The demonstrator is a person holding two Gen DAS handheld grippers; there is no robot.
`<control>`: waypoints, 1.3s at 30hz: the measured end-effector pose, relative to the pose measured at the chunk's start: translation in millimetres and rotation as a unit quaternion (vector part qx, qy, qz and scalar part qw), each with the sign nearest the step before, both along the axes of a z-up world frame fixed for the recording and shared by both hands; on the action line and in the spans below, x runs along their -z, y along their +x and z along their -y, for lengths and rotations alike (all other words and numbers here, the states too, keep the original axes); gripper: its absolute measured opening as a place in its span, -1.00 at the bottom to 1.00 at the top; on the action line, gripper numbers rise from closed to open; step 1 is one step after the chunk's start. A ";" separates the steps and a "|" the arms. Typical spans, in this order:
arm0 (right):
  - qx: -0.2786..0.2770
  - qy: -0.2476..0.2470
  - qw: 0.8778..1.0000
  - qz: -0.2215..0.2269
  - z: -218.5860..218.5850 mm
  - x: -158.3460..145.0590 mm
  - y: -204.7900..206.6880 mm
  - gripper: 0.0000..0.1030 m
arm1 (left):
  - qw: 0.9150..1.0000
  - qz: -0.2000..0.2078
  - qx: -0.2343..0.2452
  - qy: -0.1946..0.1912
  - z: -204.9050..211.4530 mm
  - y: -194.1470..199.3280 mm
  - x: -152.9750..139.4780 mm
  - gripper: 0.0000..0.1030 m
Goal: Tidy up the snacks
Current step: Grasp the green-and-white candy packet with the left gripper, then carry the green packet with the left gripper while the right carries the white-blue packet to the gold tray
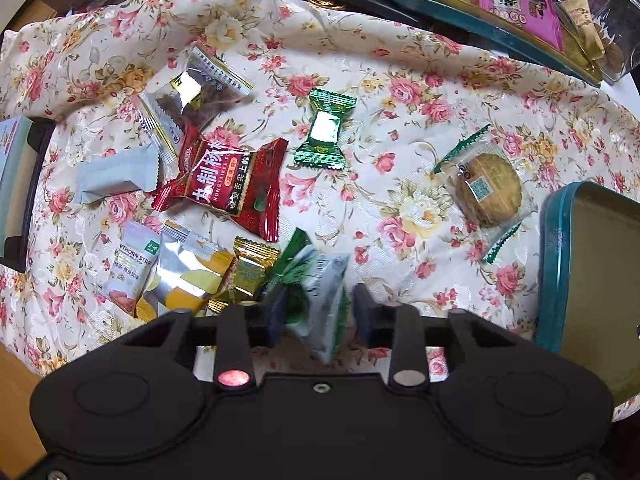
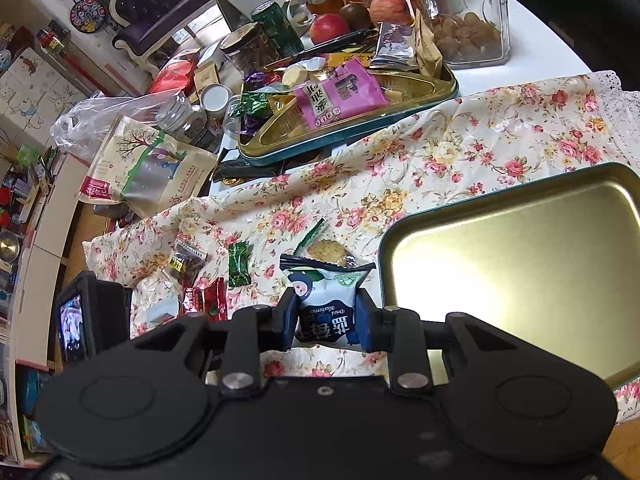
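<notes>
My left gripper [image 1: 320, 316] points down at a heap of wrapped snacks on the flowered cloth [image 1: 400, 92]. Its pads sit against a green and grey packet [image 1: 324, 288] that stands on edge between them. Around it lie a gold candy [image 1: 248, 276], a red packet [image 1: 224, 184], a green candy [image 1: 325, 132] and a wrapped biscuit [image 1: 488, 188]. My right gripper [image 2: 326, 316] is shut on a white and blue dried-blueberry packet [image 2: 328, 296], held above the cloth just left of an empty gold tin [image 2: 520, 280] with a teal rim.
A second teal tin [image 2: 348, 140] at the back holds a pink packet [image 2: 340, 96] and several candies. Behind it stand a glass jar [image 2: 464, 20], apples [image 2: 332, 26], cans and bags. A black device with a small screen [image 2: 76, 320] is at the cloth's left edge.
</notes>
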State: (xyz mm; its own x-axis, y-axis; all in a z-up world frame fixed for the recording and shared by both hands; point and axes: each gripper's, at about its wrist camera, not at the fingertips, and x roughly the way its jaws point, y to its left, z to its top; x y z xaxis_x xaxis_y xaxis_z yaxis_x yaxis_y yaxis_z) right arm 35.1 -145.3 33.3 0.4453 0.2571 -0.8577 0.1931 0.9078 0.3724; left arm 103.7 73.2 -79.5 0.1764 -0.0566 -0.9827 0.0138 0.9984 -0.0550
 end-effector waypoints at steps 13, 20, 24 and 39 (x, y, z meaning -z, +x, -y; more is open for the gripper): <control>-0.006 -0.012 1.000 0.006 -7.6 -2.6 4.8 -0.39 | 0.998 0.052 0.004 -0.031 5.2 -3.8 -50.8 -0.26; 0.007 -0.017 1.000 0.004 1.2 -2.3 6.2 -0.39 | 0.994 0.093 0.020 -0.061 31.5 -12.4 -92.9 -0.26; 0.020 -0.019 1.000 0.009 11.2 -5.9 5.2 -0.39 | 0.992 0.093 0.036 -0.083 49.1 -17.8 -104.5 -0.26; 0.140 -0.056 0.989 -0.007 96.8 -1.4 -11.0 -0.39 | 0.983 0.086 0.110 -0.120 126.1 -43.4 -117.2 -0.26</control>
State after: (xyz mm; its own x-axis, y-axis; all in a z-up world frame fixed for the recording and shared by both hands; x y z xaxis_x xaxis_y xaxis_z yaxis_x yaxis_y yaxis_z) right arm 24.1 -242.1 34.7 0.4730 0.0283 -0.8806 0.4471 0.8535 0.2676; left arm 60.3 -52.9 37.7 0.2957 -0.3380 -0.8935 0.2577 0.9289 -0.2660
